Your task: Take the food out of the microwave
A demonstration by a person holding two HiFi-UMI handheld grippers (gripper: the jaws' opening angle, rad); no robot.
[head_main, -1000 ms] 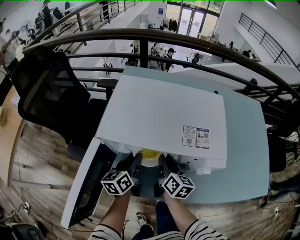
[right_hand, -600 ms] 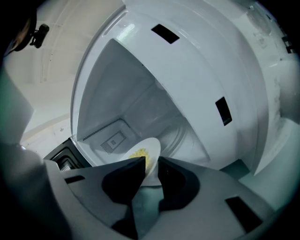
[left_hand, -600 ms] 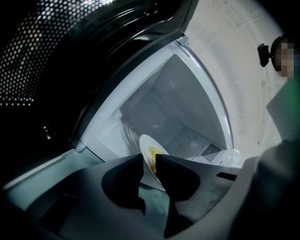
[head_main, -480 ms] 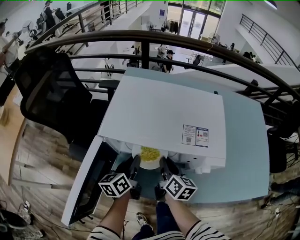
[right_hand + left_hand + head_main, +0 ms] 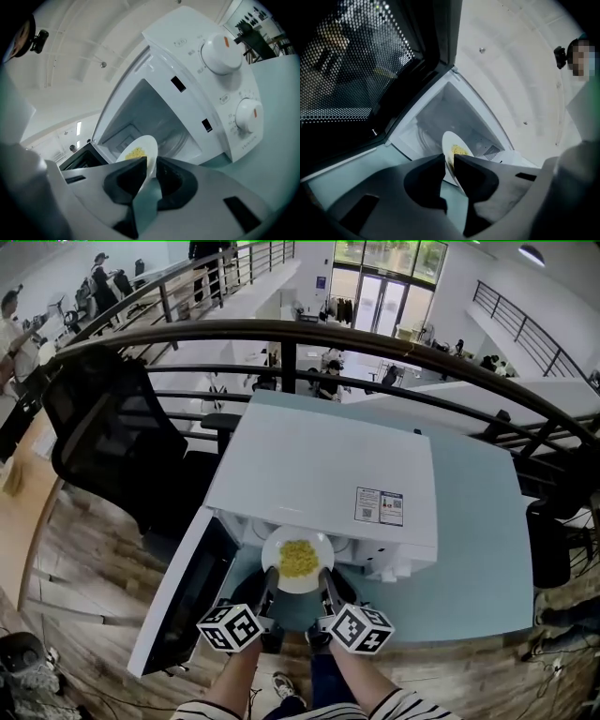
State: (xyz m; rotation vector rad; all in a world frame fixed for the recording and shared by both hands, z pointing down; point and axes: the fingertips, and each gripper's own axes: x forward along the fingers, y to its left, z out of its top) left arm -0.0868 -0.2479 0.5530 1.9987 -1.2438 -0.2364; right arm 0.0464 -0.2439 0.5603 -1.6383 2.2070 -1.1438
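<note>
A white plate (image 5: 275, 547) with yellow food (image 5: 298, 558) hangs just in front of the open white microwave (image 5: 328, 465), outside its cavity (image 5: 443, 110). My left gripper (image 5: 269, 575) has the plate's near-left rim between its jaws, which are closing and press on it. My right gripper (image 5: 324, 575) does the same on the near-right rim. In the left gripper view the plate (image 5: 447, 140) stands edge-on between that gripper's (image 5: 449, 161) pads. In the right gripper view the plate (image 5: 146, 143) runs between that gripper's (image 5: 151, 165) pads.
The microwave door (image 5: 178, 601) swings open to the left, its mesh window (image 5: 351, 70) close by the left gripper. Two dials (image 5: 219, 49) sit on the right panel. The microwave stands on a pale green table (image 5: 483, 521). A black chair (image 5: 103, 437) and a railing (image 5: 309, 334) lie beyond.
The plate has come out of the cavity toward me and risen slightly, carried by both grippers. Both pairs of jaws have narrowed onto its rim.
</note>
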